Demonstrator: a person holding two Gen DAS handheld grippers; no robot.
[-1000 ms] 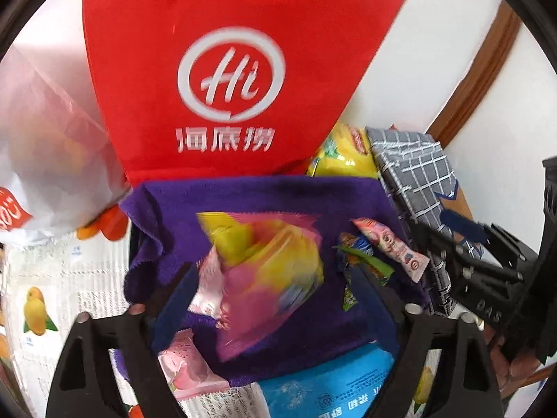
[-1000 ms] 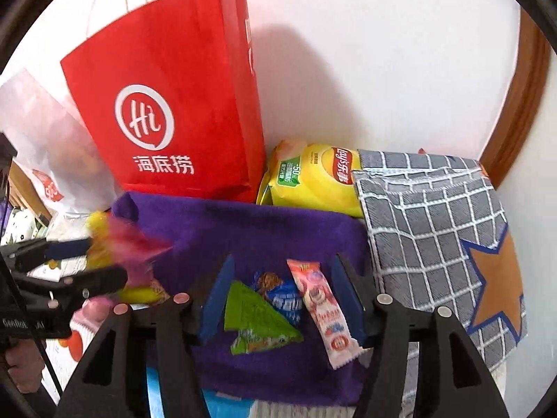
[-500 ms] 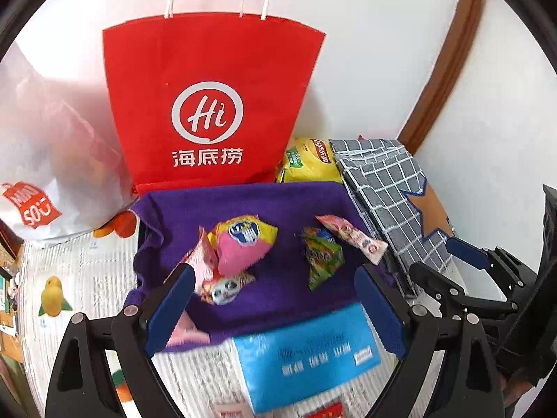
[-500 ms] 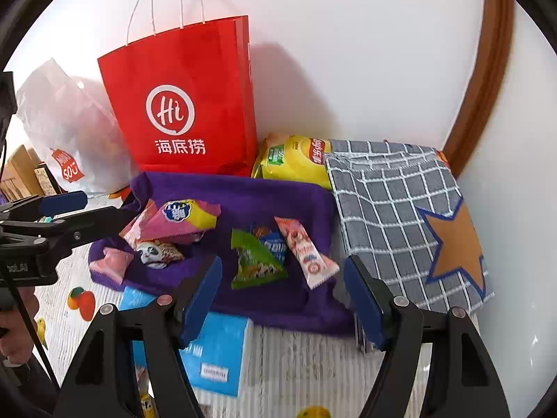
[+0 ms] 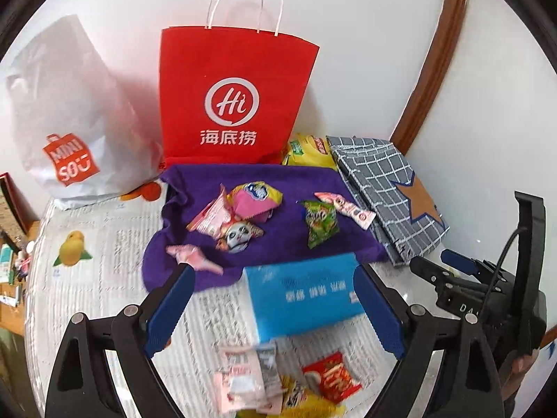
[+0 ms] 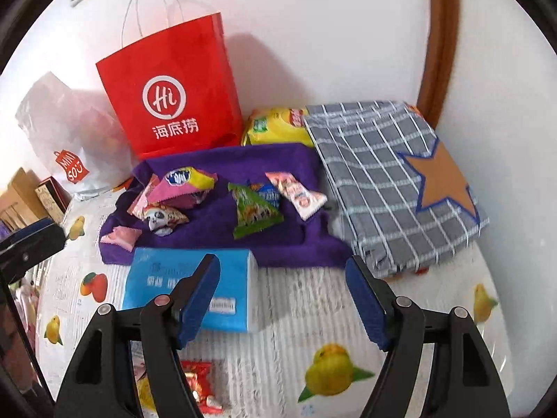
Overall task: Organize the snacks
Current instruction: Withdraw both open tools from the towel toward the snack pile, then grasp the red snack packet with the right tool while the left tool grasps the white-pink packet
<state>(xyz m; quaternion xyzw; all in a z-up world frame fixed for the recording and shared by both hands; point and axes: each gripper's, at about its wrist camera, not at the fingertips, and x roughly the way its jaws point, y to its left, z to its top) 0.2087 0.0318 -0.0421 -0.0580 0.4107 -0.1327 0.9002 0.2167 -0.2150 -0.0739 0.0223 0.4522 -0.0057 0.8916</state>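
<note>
A purple cloth [image 5: 278,244] [image 6: 209,237] lies on the table with several snack packets on it: a pink-and-yellow packet [image 5: 256,196] [image 6: 181,184], a panda packet [image 5: 240,237] [image 6: 158,217], a green packet [image 5: 320,223] [image 6: 252,212] and a pink-white packet [image 5: 348,207] [image 6: 299,195]. More packets, one red [image 5: 330,378] [image 6: 196,383], lie near the front edge. My left gripper [image 5: 275,308] is open and empty, above the blue pack. My right gripper [image 6: 283,301] is open and empty, to its right.
A blue tissue pack [image 5: 306,292] [image 6: 188,282] lies before the cloth. A red paper bag [image 5: 233,97] [image 6: 170,97], a white plastic bag [image 5: 66,115], a yellow chips bag [image 6: 275,129] and a grey checked pouch [image 6: 393,181] stand behind and to the right.
My left gripper let go of the pink-and-yellow packet, which now lies on the purple cloth. Both grippers have pulled back and up from the cloth, so the front packets show.
</note>
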